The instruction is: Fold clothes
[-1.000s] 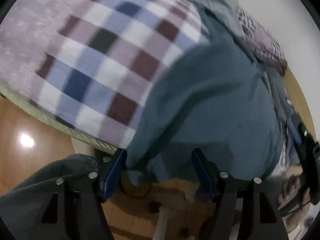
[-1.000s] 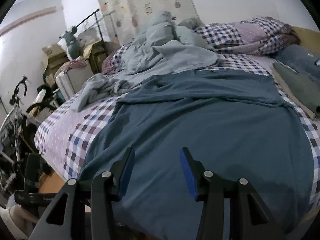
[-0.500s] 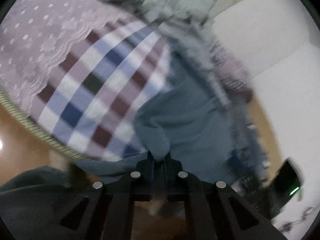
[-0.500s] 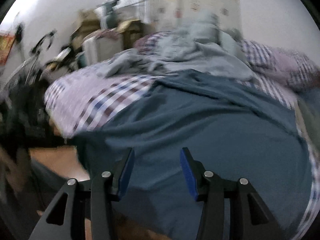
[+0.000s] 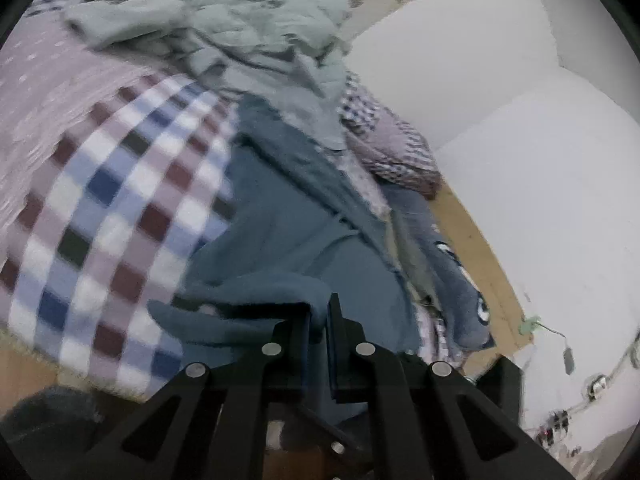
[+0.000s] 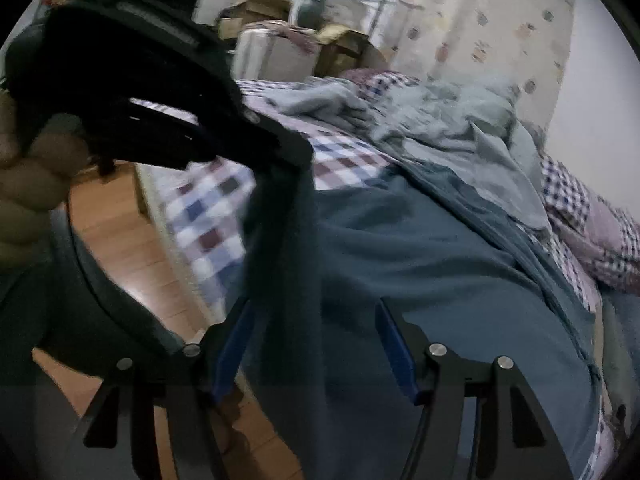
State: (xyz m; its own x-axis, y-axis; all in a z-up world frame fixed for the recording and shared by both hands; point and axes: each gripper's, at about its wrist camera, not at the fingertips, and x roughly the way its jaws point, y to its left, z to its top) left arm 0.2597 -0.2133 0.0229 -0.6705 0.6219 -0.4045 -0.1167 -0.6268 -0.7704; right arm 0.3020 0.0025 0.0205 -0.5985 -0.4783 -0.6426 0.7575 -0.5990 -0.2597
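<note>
Where pinched, teal garment (image 5: 280, 240) apparently runs lengthwise — bedward.

both wrist views look close across the bed (image 5: 100, 208); overlap seemingly its blue garment (image 6: 420, 248)

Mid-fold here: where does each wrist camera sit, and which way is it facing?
Left wrist: on the left gripper, looking along the bed's near edge across the teal garment it pinches; only its own fingers show.
Right wrist: on the open right gripper, facing up the bed toward the curtain; the left gripper and a hand show.
Shared: teal garment, checked bedsheet, grey clothes pile.
</note>
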